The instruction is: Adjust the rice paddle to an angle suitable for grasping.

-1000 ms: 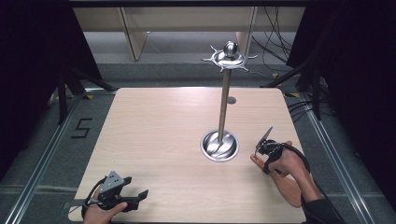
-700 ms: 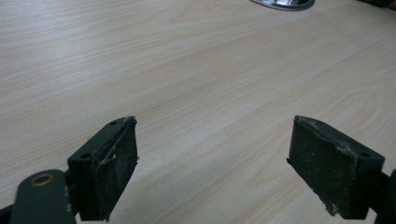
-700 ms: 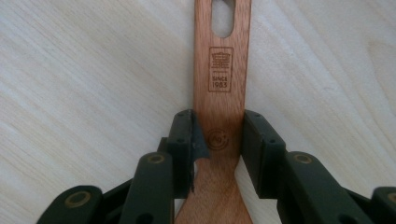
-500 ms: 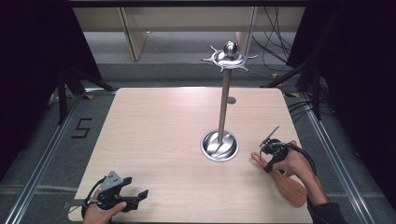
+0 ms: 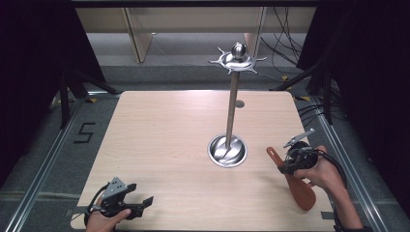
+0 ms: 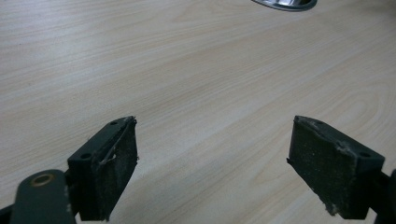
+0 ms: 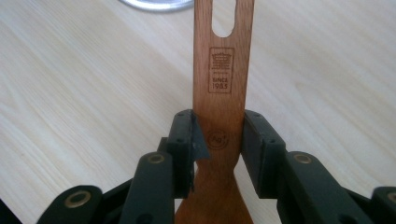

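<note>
A brown wooden spatula lies low over the table's right front, its slotted handle pointing toward the metal stand. My right gripper is shut on the handle. In the right gripper view both pads press the sides of the spatula just below its stamped logo, at my right gripper. My left gripper rests at the front left corner. In the left gripper view my left gripper is open over bare wood, with nothing between its jaws.
A tall metal stand rises from a round base right of the table's middle, topped by a ring of hooks. The base's rim shows far ahead of the left jaws. The wooden table ends close behind both hands.
My right hand has drawn back to the right and toward the near edge with the spatula, whose blade now shows beneath the hand. The left gripper has stayed put.
</note>
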A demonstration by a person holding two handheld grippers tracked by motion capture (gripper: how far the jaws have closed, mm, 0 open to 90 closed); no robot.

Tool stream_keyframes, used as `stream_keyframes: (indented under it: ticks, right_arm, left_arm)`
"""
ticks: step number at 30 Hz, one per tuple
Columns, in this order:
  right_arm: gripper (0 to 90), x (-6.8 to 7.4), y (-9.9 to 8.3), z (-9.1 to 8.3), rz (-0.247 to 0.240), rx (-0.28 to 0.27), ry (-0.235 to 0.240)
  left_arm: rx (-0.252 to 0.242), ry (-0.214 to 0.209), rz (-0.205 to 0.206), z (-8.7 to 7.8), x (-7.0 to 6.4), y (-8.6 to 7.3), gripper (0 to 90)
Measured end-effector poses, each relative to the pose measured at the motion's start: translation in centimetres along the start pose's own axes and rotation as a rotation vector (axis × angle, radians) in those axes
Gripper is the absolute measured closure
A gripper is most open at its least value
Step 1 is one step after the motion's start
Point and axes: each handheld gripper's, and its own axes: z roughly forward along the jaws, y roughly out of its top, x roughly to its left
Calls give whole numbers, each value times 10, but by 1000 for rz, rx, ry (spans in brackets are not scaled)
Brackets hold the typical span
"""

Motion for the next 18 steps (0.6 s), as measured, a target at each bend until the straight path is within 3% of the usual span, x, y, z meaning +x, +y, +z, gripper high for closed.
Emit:
stream_keyframes:
  ticks: [1, 3, 5, 6, 7, 8, 9, 10, 11, 13, 14, 15, 16, 18]
  right_arm:
    - [669, 0, -1, -4, -6, -23, -31]
    - [669, 1, -1, -12, -10, -74, 11]
    - [668, 1, -1, -18, -10, -119, 15]
    - [669, -1, -1, -20, -41, -153, 14]
    - [668, 2, -1, -24, -8, -172, 28]
    - [668, 1, -1, -27, -17, -194, 32]
    - [669, 1, -1, -27, -25, -257, 27]
    - [669, 1, -1, -33, -22, -251, 35]
    - [669, 2, -1, -33, -13, -294, 33]
    - [668, 2, 0, -41, -31, -297, 39]
    - [669, 3, 1, -42, -19, -337, 41]
    - [668, 4, 1, -46, -21, -339, 44]
    - [669, 7, 1, -48, -7, -361, 55]
    - [668, 6, 2, -52, -33, -398, 61]
  left_arm:
    - [10, 0, 11, -1, 1, 0, 148]
    - [1, 0, 4, 0, 0, 0, 148]
    - [-4, 5, -8, 0, -1, 0, 147]
    - [-12, 1, -10, 0, -1, 0, 148]
    - [-12, 2, -10, 1, -1, 0, 148]
    - [-2, 2, -6, 0, -1, 0, 148]
    - [-5, 2, -8, 0, -1, 0, 147]
    - [-3, 3, -6, 0, -1, 0, 148]
    - [-3, 4, -6, 0, -1, 0, 148]
    - [-4, 3, -8, 0, -1, 0, 148]
    - [-6, 0, -8, 0, -1, 0, 147]
    - [-6, 0, -8, 0, -1, 0, 148]
    - [-4, -3, 13, 0, 0, 0, 148]
    - [11, -4, 33, -1, 2, 1, 148]
